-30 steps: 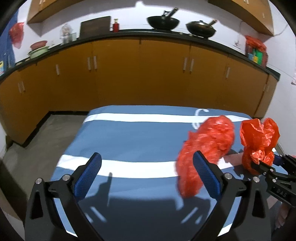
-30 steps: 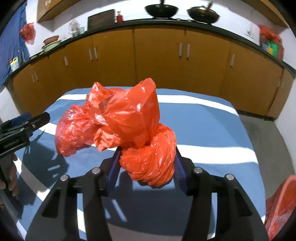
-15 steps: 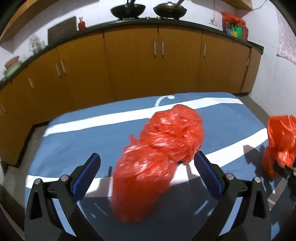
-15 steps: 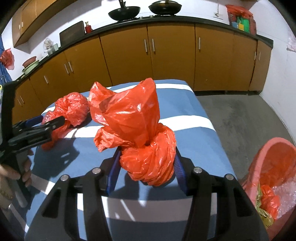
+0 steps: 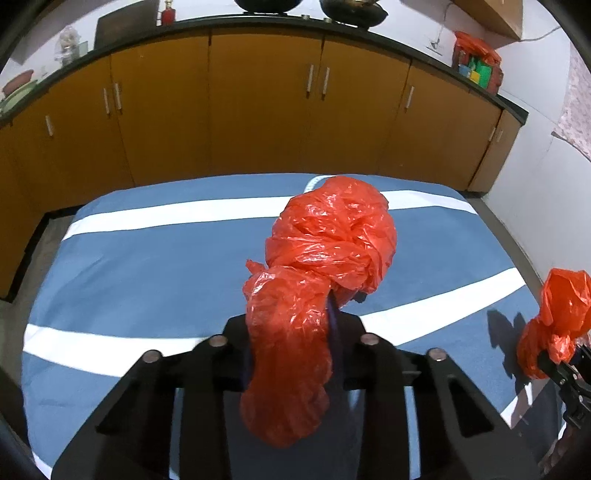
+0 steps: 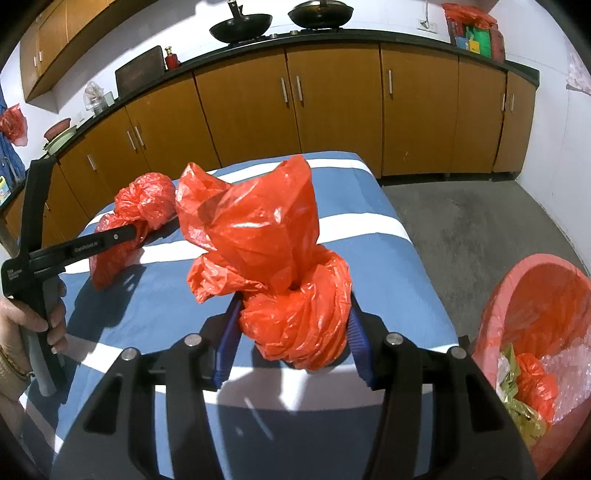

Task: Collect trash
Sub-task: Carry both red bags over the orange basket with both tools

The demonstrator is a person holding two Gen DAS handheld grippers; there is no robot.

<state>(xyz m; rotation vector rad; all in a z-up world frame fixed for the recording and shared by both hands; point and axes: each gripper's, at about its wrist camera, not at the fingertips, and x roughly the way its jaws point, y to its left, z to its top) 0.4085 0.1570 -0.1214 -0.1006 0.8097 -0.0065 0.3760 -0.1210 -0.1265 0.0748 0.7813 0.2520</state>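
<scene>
Left wrist view: left gripper (image 5: pixel 291 354) just closed, jaws now clamped on a crumpled red plastic bag (image 5: pixel 325 258) over the blue-and-white striped bedsheet (image 5: pixel 147 273). Broad bare sheet to the left and ahead; far edge dropping off before the orange cabinets (image 5: pixel 258 110). At the right edge, a second red bag (image 5: pixel 557 317) in the other gripper, well apart.

Right wrist view: right gripper (image 6: pixel 295 343) pressed shut on the knotted red bag (image 6: pixel 280 266), blue pads (image 6: pixel 229 339) against both sides, loose top flaring upward. Sheet edge just right of it, then open grey floor (image 6: pixel 461 221). Low at right, a pink tub (image 6: pixel 517 288) with red plastic and gold wrappers inside, near the bed corner. At left, a hand (image 6: pixel 33 317) on the left gripper's handle, jaws around the crumpled bag. Woks (image 6: pixel 240 26) on the black counter behind.
</scene>
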